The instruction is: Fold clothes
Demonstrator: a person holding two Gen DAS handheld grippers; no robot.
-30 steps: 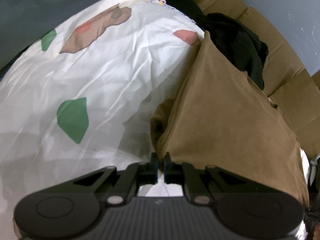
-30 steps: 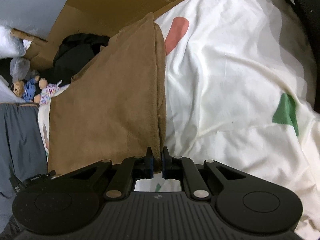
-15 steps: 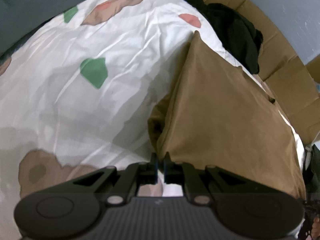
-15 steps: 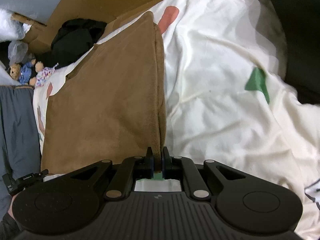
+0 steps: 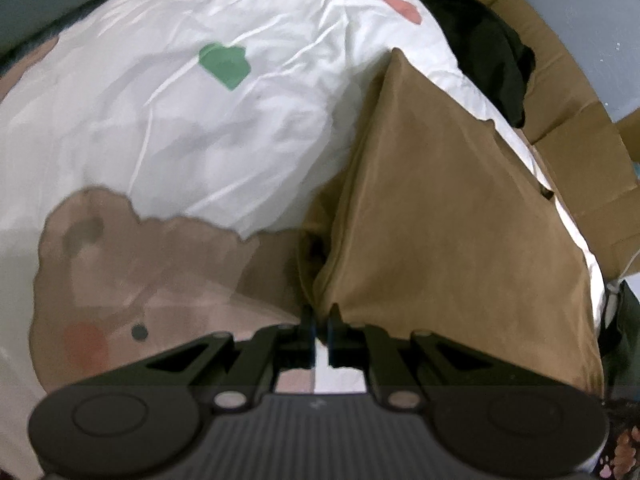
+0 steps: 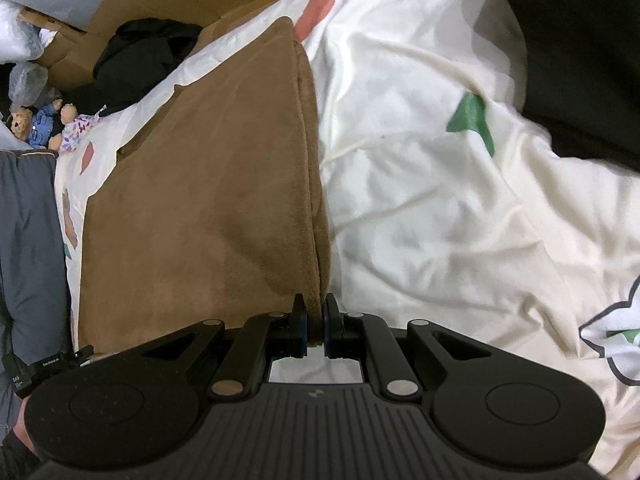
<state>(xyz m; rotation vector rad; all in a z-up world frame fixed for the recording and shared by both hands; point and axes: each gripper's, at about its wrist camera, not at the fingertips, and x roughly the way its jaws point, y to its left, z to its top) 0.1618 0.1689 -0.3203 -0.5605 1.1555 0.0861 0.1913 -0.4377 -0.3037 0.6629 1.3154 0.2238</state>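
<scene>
Soft dim light, blurred fisheye edges

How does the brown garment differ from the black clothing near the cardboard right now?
The brown garment is stretched flat with a doubled edge; the black clothing lies crumpled in a heap. The brown garment is pinched by the left gripper and right gripper; the black clothing is untouched. Both lie on the white patterned bedsheet.

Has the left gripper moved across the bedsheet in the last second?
Yes. The left gripper, shut on the brown garment, moved nearer across the bedsheet; the green patch receded.
</scene>
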